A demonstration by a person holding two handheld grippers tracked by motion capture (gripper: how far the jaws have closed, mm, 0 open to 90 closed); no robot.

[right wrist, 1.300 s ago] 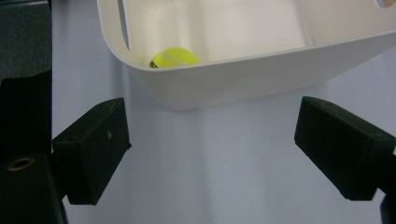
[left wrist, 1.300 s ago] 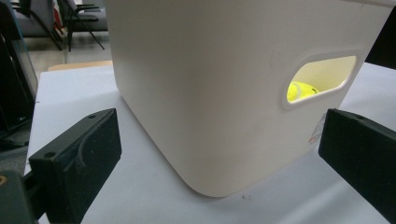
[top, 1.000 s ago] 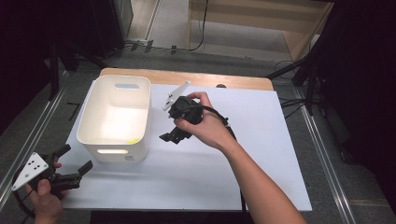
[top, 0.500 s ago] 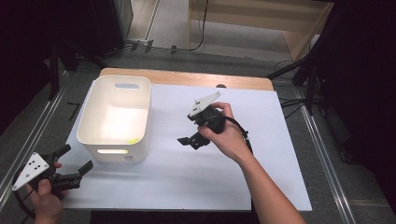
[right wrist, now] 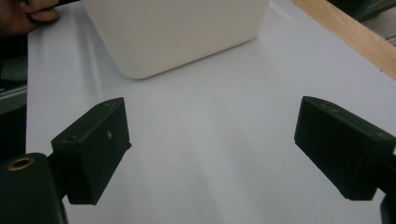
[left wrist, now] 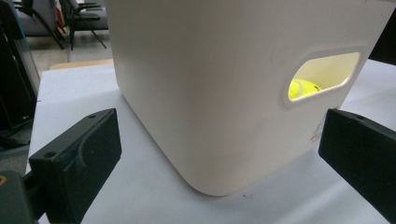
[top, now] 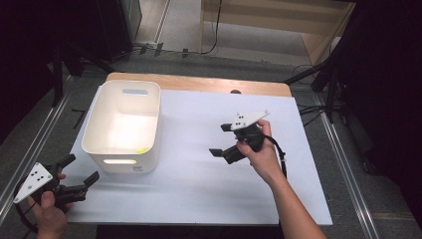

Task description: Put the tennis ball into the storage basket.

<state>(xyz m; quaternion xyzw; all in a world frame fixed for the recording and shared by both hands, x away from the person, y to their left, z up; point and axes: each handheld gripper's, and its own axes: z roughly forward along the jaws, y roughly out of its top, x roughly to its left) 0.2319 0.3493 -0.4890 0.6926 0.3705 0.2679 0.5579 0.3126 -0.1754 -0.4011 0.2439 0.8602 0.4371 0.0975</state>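
A white plastic bin (top: 122, 124) stands on the left part of the white table sheet (top: 199, 184). A yellow-green ball (left wrist: 301, 88) lies inside it, seen through the handle slot and as a small patch (top: 142, 149) from above. My left gripper (top: 82, 168) is held low at the table's near left corner, open, its jaws pointing at the bin's near wall (left wrist: 210, 93). My right gripper (top: 220, 139) hovers over the middle of the sheet, right of the bin, open with nothing between its jaws (right wrist: 219, 135). It points back toward the bin (right wrist: 177, 32).
The table's wooden far edge (top: 199, 83) shows beyond the sheet, also as a wooden strip (right wrist: 350, 32) in the right gripper view. Metal rails (top: 30, 149) run along both sides of the table. The person's left hand (right wrist: 28, 11) appears far off.
The right hand has carried its open gripper rightward and a little lower, away from the bin's rim to the middle of the sheet. The left gripper has stayed put.
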